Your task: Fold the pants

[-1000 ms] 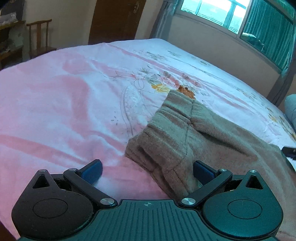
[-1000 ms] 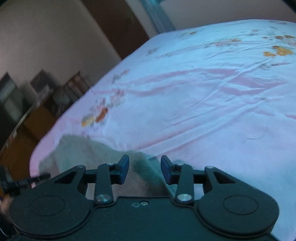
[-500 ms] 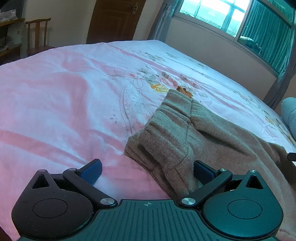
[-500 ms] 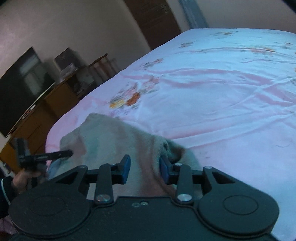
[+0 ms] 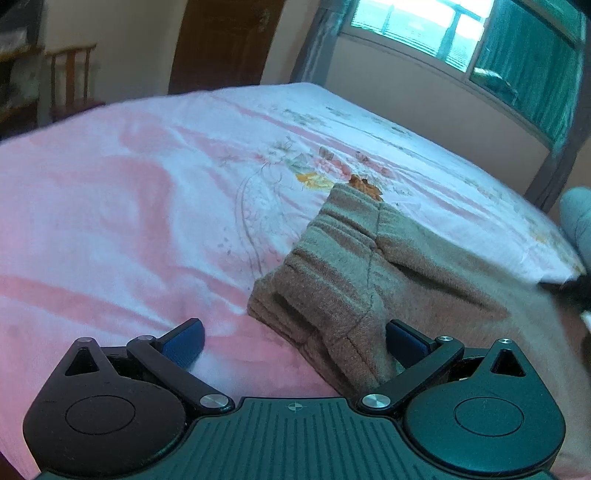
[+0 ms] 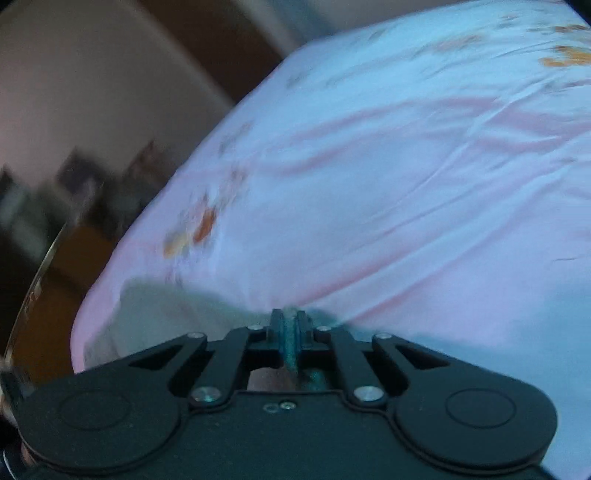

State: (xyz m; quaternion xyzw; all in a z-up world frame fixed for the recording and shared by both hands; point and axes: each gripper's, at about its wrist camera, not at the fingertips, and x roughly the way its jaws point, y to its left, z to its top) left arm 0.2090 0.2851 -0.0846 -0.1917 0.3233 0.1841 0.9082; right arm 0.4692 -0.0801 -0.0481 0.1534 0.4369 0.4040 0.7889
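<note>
Brown fleece pants [image 5: 369, 266] lie on the pink flowered bedspread [image 5: 129, 221], waistband toward the middle of the bed. My left gripper [image 5: 291, 332] is open and low over the bed, with the near waistband corner lying between its fingers, close to the right pad [image 5: 404, 338]. In the blurred right wrist view the pants [image 6: 166, 310] look pale at lower left. There my right gripper [image 6: 290, 325] is shut, a thin fold of the cloth pinched between its pads. The rest of the pants is hidden behind the gripper body.
A wooden chair [image 5: 70, 81] and a dark door [image 5: 221, 44] stand beyond the bed, a window [image 5: 461, 33] with green curtains at right. A blue-grey object [image 5: 578, 214] shows at the right edge. Blurred dark furniture [image 6: 55, 203] stands left of the bed [image 6: 406, 184].
My right gripper's jaws have gone from partly open to shut on the pants' cloth, and its view has swung and blurred. The left gripper has stayed where it was, still open.
</note>
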